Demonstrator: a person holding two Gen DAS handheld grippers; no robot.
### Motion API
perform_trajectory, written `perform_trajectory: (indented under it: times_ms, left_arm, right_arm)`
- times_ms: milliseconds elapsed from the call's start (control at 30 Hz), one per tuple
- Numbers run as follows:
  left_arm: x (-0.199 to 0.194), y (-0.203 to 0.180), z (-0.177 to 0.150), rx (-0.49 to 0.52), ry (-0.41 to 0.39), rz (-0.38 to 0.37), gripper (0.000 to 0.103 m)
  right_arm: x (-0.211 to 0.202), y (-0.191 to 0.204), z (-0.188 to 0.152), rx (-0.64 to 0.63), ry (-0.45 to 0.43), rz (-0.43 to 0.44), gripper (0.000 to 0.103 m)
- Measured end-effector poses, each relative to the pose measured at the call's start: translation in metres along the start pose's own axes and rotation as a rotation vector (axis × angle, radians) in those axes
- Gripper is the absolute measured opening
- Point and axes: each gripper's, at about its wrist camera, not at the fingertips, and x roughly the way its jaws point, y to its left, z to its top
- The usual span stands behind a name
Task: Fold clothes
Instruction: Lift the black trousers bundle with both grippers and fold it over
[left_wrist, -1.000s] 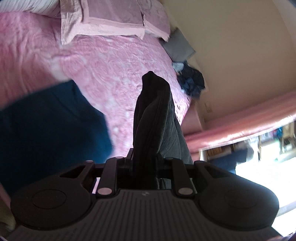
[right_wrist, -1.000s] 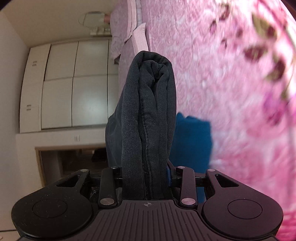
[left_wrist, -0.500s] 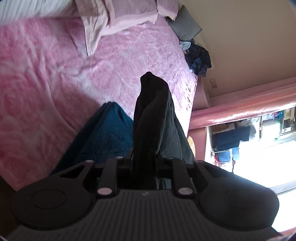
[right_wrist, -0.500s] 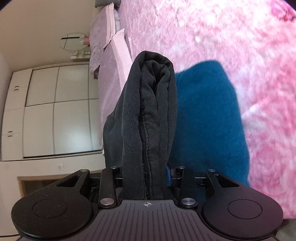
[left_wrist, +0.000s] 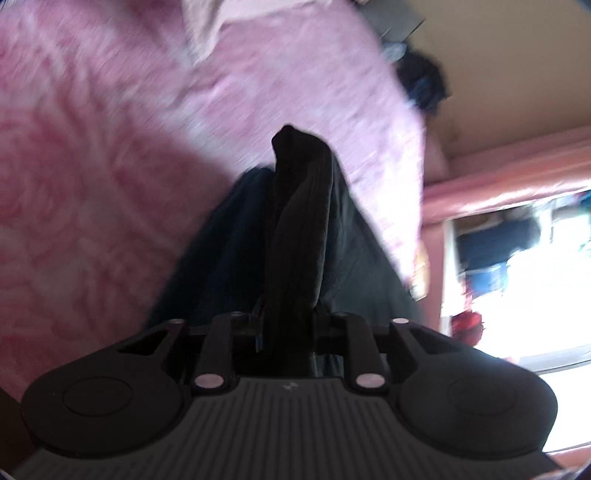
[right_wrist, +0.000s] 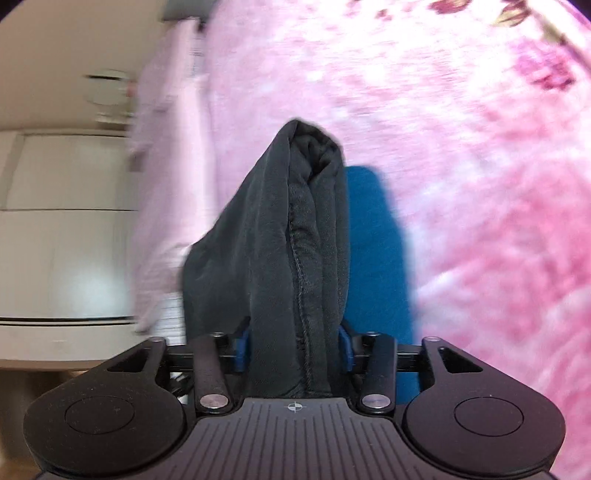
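- Left gripper (left_wrist: 291, 325): jaws opening, dark garment (left_wrist: 303, 221) bunched between them.
- Right gripper (right_wrist: 295, 350): jaws opening, same garment between them.
- Garment hangs over pink bedspread (right_wrist: 461, 147), beside blue cloth (right_wrist: 373, 240).

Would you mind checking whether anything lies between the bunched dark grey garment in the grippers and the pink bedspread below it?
Yes: a folded teal-blue cloth lies on the pink floral bedspread directly under the dark grey garment. Both the left gripper and the right gripper are opening, with the garment between their jaws.
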Motion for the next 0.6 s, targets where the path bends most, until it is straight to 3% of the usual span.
perform_trajectory:
  times_ms: [133, 300, 433, 600]
  left_arm:
    - [-0.012, 0.006, 0.0, -0.023, -0.014, -0.036, 0.024]
    - [-0.049, 0.0, -0.01, 0.03, -0.016, 0.014, 0.025]
    - [-0.075, 0.004, -0.033, -0.005, 0.007, 0.008, 0.032]
    - [-0.082, -0.002, -0.054, 0.013, 0.006, 0.016, 0.033]
  right_arm:
    - [-0.006, -0.002, -0.008, -0.018, -0.038, 0.01, 0.057]
    - [-0.037, 0.004, -0.029, -0.037, -0.094, -0.043, 0.057]
    - [-0.059, 0.009, -0.058, -0.069, -0.055, -0.051, 0.057]
    - [-0.063, 0.008, -0.079, -0.055, -0.031, -0.005, 0.057]
